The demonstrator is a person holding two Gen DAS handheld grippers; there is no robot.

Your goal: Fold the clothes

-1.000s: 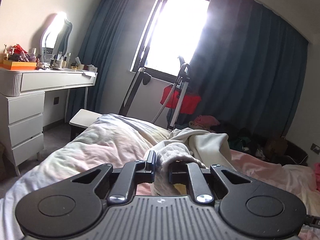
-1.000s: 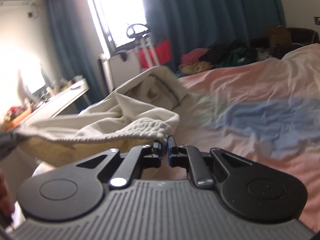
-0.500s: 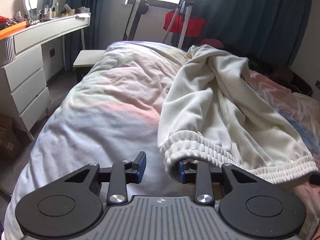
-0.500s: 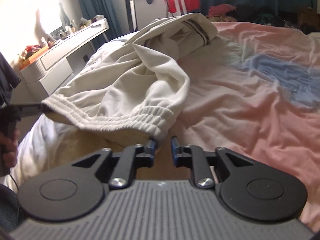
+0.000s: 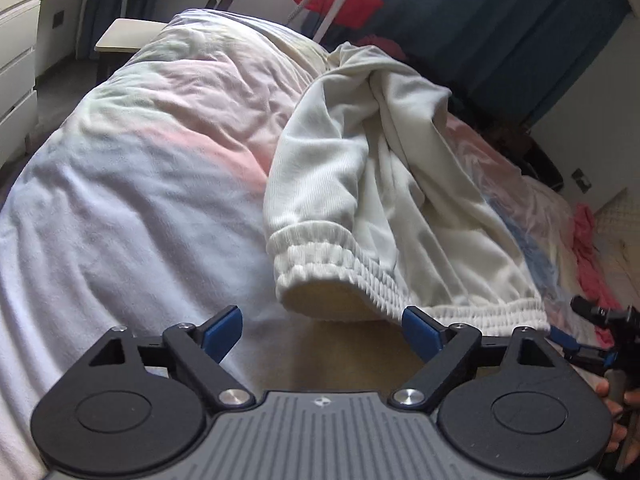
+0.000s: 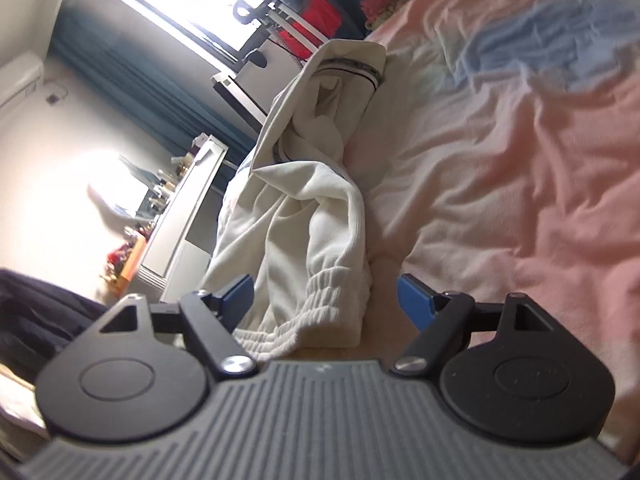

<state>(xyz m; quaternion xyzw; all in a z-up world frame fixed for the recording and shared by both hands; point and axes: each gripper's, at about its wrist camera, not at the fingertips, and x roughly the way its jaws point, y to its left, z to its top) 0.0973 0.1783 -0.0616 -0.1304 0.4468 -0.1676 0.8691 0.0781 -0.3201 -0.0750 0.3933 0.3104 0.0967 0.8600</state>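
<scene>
cream trousers laid out on the bed cover, elastic waistband nearest the cameras, legs running away toward the far end of the bed and the dark curtain. long axis roughly along the bed, leaning a little to the right in the left wrist view. far leg ends bunched and folded over, a dark stripe on the hem in the right wrist view. waistband corner lifted slightly, mouth of the trousers gaping open toward the left gripper.

wide bare stretch of bed cover to the left of the trousers, down to the rounded bed edge; beyond it floor, white drawers and a small bench. on the other side, pink and blue bed cover open and uncluttered.

left gripper: jaws opening, blue pads spread wide, waistband just ahead and between them, not pressed. right gripper: jaws opening too, pads apart either side of the waistband end, no pinch on it. right gripper seen also at the right edge of the left wrist view.

a second ago both pairs of pads clamped on the waistband and the trousers held up off the bed; now let go and lying flat, with both cameras tipped lower toward the bed cover.
</scene>
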